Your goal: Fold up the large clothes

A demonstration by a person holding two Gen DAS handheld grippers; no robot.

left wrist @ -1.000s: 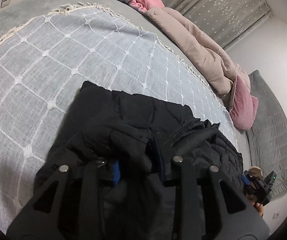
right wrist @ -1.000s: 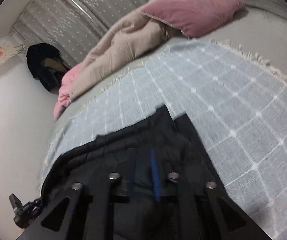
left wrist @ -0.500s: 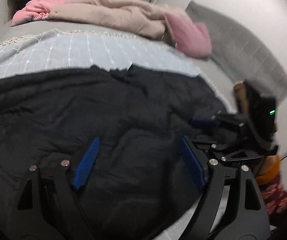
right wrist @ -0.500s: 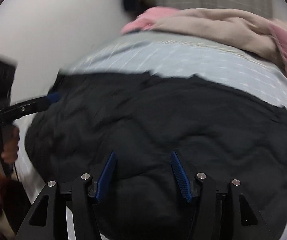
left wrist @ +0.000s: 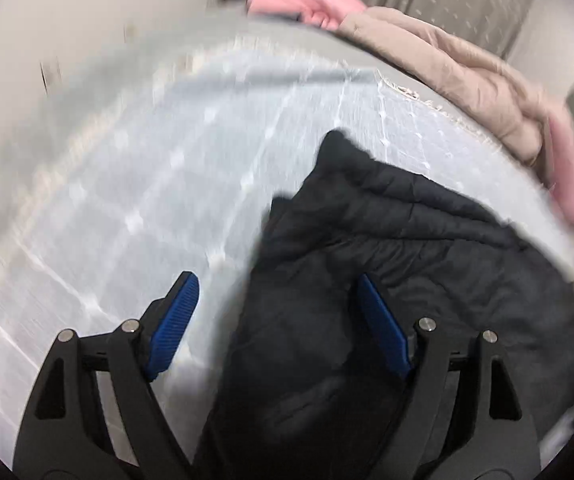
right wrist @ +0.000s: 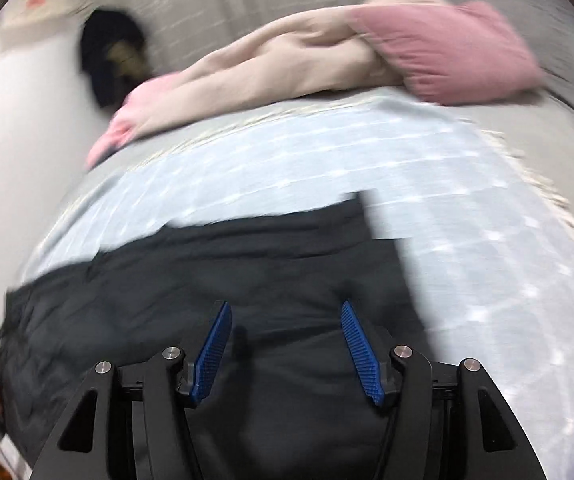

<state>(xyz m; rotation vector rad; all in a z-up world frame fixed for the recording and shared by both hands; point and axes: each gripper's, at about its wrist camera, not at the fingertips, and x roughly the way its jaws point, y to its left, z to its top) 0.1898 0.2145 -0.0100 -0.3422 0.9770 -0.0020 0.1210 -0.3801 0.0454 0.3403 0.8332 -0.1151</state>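
Note:
A black quilted jacket [left wrist: 387, 280] lies spread on a light blue checked blanket [left wrist: 147, 184] on the bed. My left gripper [left wrist: 277, 296] is open and empty, hovering over the jacket's left edge, with one blue pad over the blanket and the other over the jacket. In the right wrist view the jacket [right wrist: 207, 280] fills the lower middle, on the same blanket [right wrist: 487, 240]. My right gripper [right wrist: 287, 320] is open and empty above the jacket, near its right edge. Both views are motion-blurred.
A beige quilt [left wrist: 467, 68] and pink bedding [left wrist: 307, 0] are heaped along the far side of the bed. A pink pillow [right wrist: 447, 52] lies at the back right. Dark clothes [right wrist: 111, 56] hang by the curtain. The blanket has a fringed edge [right wrist: 535, 176].
Both grippers were shut on the jacket a second ago; they opened, let it go and it now lies spread out. Both views have swung since half a second ago.

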